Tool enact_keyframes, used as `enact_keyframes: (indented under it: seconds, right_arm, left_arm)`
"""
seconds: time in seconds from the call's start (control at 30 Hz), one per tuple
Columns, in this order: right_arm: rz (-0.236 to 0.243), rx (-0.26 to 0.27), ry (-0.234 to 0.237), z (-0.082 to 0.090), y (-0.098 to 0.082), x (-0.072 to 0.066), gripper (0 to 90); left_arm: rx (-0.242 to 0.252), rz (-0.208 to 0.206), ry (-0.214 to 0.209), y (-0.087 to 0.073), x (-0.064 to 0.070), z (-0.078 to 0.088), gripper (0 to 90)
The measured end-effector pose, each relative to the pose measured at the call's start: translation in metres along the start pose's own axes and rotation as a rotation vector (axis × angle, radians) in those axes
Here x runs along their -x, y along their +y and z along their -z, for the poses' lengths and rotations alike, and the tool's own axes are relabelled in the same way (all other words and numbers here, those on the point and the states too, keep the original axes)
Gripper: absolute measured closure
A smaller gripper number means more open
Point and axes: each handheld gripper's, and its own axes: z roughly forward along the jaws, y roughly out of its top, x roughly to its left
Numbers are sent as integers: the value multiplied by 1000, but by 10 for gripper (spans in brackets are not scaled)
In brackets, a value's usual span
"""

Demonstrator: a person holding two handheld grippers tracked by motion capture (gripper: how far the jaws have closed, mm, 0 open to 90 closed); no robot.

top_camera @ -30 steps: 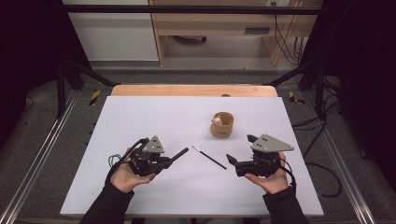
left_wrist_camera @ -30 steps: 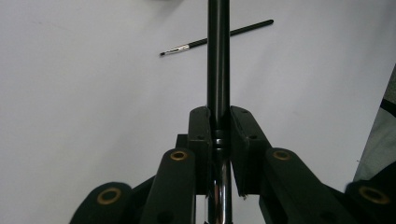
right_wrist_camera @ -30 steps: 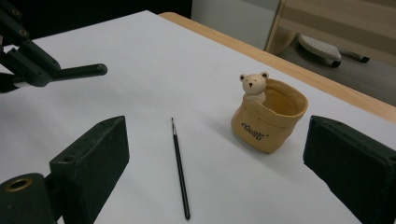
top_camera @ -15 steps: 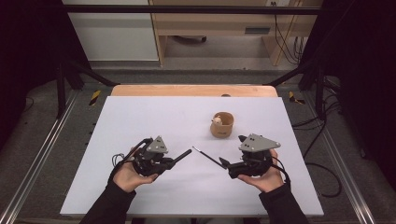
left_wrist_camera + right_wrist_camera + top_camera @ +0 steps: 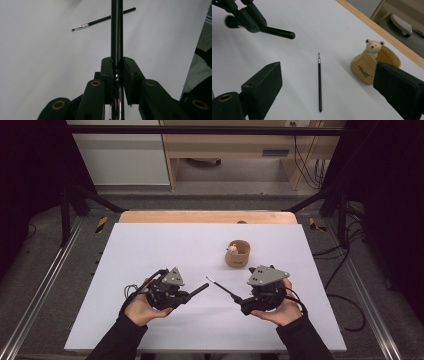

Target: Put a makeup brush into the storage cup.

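My left gripper [image 5: 192, 292] is clamped tight on a black-handled brush [image 5: 116, 30], whose handle juts out toward two o'clock in the high view. My right gripper [image 5: 327, 87] has its jaws spread wide with nothing between the pads. The thin paintbrush [image 5: 319, 82] lies flat on the white table [image 5: 165, 245] straight ahead of those jaws, bristle tip at twelve o'clock in the right gripper view. The tan bear-topped holder [image 5: 238, 253] stands at one o'clock from the paintbrush, apart from it.
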Motion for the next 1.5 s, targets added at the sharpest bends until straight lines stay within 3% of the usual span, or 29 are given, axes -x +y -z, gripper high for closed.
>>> enact_keyframes:
  seconds: [1.03,1.5]
  right_arm:
    - [289,-132,70,-13,23,-33,142]
    - [361,-164,105,-18,23,-44,188]
  left_arm:
    - [-13,-40,-56,1,9,-7,789]
    - [-1,-54,-95,5,15,-13,789]
